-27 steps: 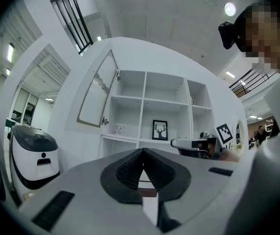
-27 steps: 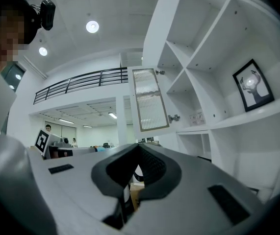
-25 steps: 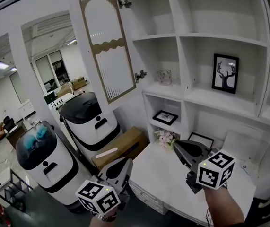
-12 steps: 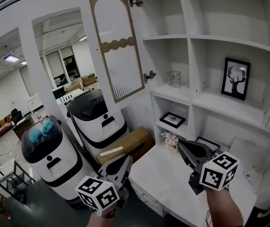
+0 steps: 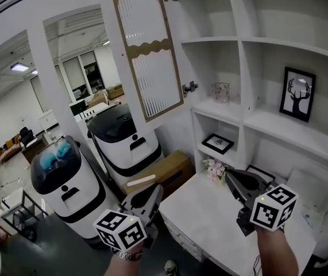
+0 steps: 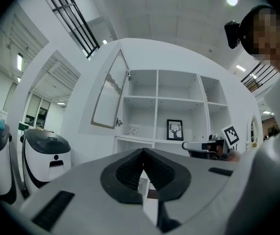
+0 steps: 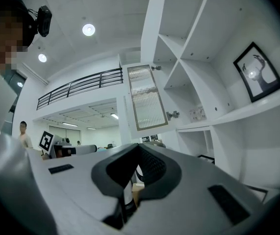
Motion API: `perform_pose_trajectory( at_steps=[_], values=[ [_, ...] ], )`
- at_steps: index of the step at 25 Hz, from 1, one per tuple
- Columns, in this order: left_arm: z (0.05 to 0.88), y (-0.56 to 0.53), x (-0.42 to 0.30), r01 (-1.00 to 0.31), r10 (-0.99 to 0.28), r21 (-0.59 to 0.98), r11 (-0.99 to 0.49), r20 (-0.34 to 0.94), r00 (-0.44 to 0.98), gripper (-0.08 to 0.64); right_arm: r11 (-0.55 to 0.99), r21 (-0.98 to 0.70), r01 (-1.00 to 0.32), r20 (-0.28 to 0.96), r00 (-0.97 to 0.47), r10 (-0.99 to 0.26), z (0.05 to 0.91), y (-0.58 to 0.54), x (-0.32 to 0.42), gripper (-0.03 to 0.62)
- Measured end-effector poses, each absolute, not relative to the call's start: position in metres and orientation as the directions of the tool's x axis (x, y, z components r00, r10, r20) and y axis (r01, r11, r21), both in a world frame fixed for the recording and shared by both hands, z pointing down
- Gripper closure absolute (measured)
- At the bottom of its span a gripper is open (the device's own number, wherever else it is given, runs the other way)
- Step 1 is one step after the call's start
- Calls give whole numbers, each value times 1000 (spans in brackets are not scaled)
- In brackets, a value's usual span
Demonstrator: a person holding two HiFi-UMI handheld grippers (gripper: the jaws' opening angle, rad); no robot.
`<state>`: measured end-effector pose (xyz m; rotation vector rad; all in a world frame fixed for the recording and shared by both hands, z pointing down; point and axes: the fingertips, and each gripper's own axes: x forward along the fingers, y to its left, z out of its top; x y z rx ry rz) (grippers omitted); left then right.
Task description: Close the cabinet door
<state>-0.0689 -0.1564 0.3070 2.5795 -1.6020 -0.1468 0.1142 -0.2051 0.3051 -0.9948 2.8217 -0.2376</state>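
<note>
The cabinet door [image 5: 149,50] stands swung wide open, hanging from two hinges [image 5: 190,87] on the left upright of the white shelf unit [image 5: 244,45], with its ribbed glass panel and wavy gold band turned outward toward the room. Both grippers are held low in the head view, well below the door and touching nothing. The left gripper [image 5: 152,193] sits over the gap beside the white counter [image 5: 209,223], and its own view shows the jaws pressed together with nothing between them. The right gripper [image 5: 232,180] is above the counter, and its jaws are likewise closed and empty. On the shelves there are a glass jar [image 5: 220,92] in the compartment nearest the door, a framed deer picture [image 5: 298,94] one compartment to the right, and a small framed picture [image 5: 217,143] lying flat in the cubby below the jar. A small bunch of flowers [image 5: 215,168] rests at the back of the counter. To the left (out on the room's floor) stand two white and black robot units [image 5: 66,186], with a cardboard box [image 5: 158,174] between the nearer one and the counter.
</note>
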Motion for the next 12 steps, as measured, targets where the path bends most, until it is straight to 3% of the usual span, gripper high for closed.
perform_pose_trajectory(
  at_steps=[12],
  values=[
    [302, -193, -110, -883, -894, 138, -448, -61, 444, 555, 748, -182, -638, -84, -748, -658, 297, -234, 88, 588]
  ],
)
